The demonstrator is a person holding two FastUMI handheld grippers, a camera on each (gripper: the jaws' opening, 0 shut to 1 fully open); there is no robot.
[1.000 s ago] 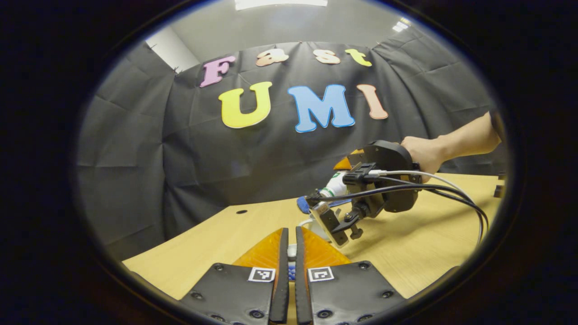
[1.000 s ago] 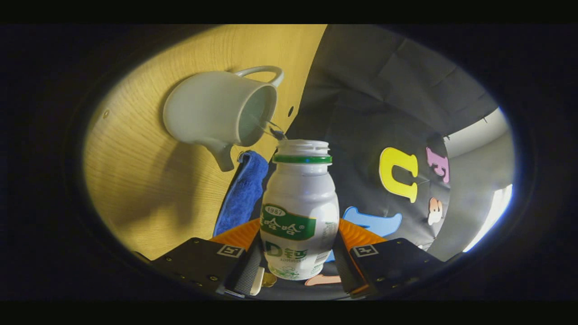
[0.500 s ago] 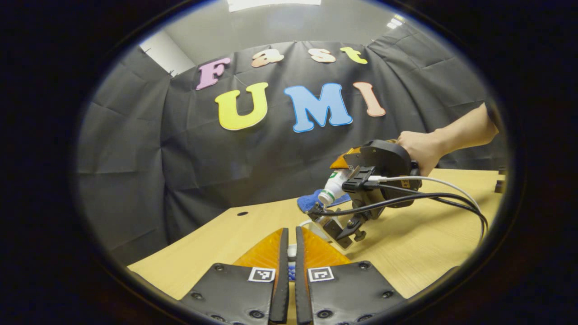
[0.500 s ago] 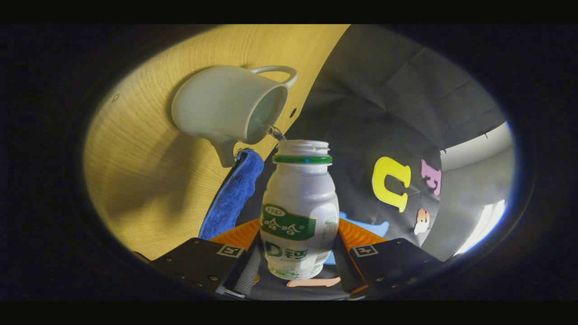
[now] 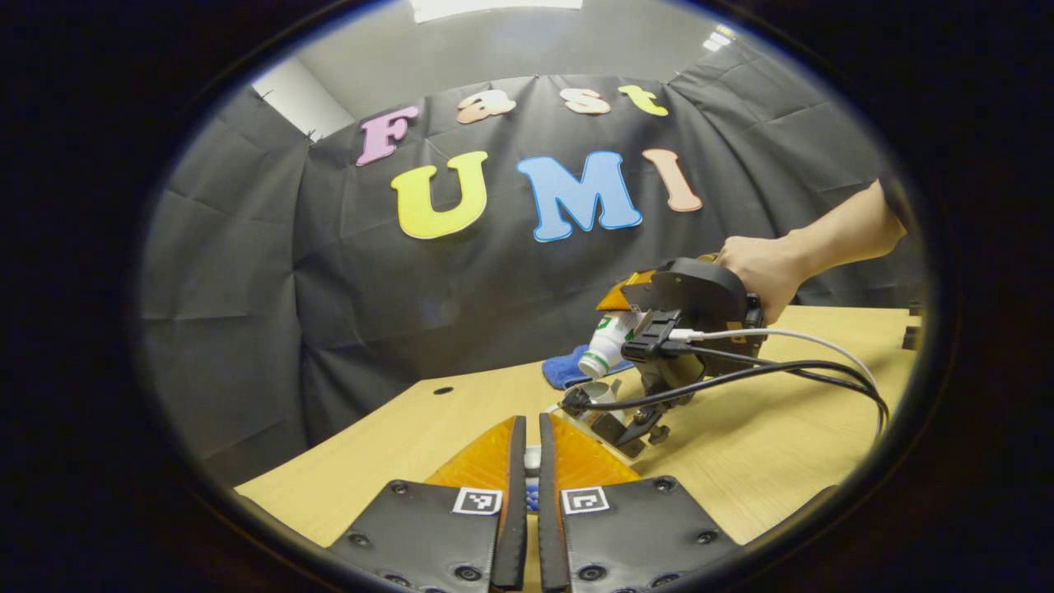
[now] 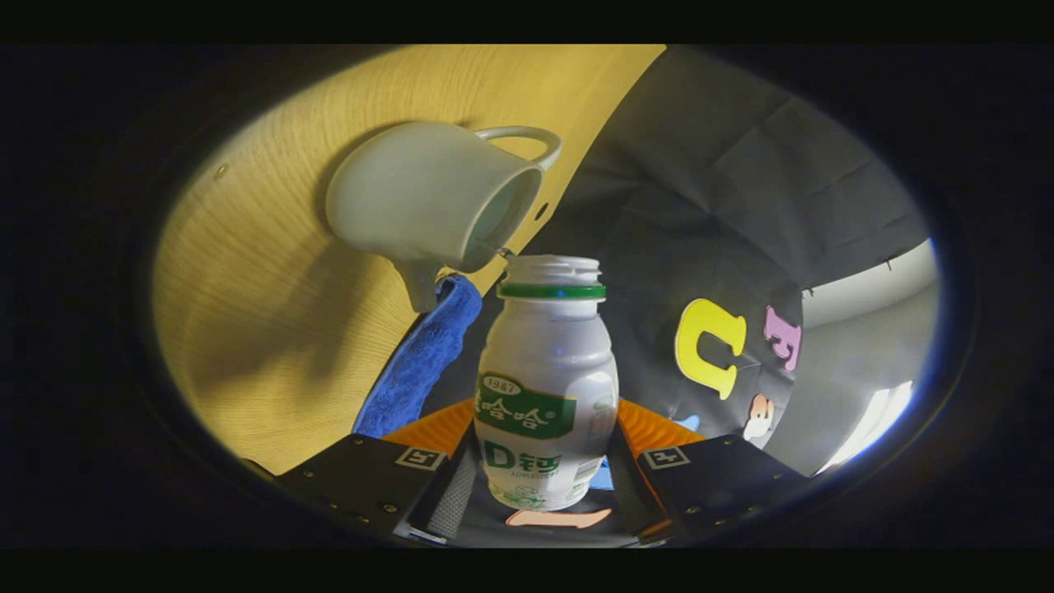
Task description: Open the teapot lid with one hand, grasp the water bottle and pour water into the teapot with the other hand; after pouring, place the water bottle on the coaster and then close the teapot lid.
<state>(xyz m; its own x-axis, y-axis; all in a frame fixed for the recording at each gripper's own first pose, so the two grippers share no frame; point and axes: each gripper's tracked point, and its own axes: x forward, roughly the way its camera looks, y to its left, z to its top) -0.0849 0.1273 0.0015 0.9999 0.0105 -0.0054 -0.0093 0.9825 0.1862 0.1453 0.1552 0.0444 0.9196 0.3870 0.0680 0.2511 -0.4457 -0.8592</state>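
Tipping in the right gripper [image 6: 539,486], water bottle [image 6: 546,387] trickles into open teapot [image 6: 436,198].

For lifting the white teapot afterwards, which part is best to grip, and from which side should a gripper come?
Probably the loop handle. It arches off the teapot beside the open mouth, opposite the spout, leaving a gap for one finger. Come from the handle side, away from the tilted water bottle.

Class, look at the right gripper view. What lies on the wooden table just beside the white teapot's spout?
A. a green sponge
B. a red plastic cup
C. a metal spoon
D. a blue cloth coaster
D: a blue cloth coaster lies on the wooden table next to the spout of the white ceramic teapot.
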